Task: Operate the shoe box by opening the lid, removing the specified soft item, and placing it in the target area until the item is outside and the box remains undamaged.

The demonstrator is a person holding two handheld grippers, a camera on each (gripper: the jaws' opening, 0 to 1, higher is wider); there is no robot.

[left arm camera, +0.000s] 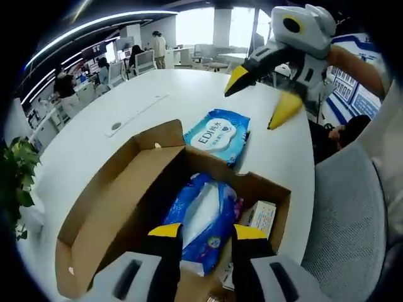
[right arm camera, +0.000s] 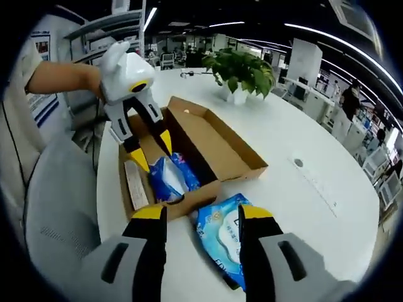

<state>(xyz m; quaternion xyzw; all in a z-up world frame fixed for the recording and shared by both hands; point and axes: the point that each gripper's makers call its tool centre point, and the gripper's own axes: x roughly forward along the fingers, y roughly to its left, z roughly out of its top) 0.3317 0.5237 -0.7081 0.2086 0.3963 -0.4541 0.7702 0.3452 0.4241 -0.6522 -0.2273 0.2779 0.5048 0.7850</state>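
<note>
Two wipe packs in play. Just ahead of the left tool (left arm camera: pixel 201 234), jaws apart and empty, a blue pack (left arm camera: pixel 204 220) lying inside the shoe box (left arm camera: pixel 126 207), with a small carton (left arm camera: pixel 262 216) beside it. Lid (left arm camera: pixel 107 189) already folded open to the left, cardboard looking intact. Beyond the box, a second wipe pack (left arm camera: pixel 218 133) resting flat on the white counter (left arm camera: pixel 151 113), already outside. Right tool (right arm camera: pixel 201 217) likewise spread and gripping nothing, hovering over that outside pack. Seemingly one item out, one perhaps left. Farther off: a potted plant (right arm camera: pixel 242 72), a grey chair (left arm camera: pixel 346 214) at the counter's edge, then open office desks and people.
</note>
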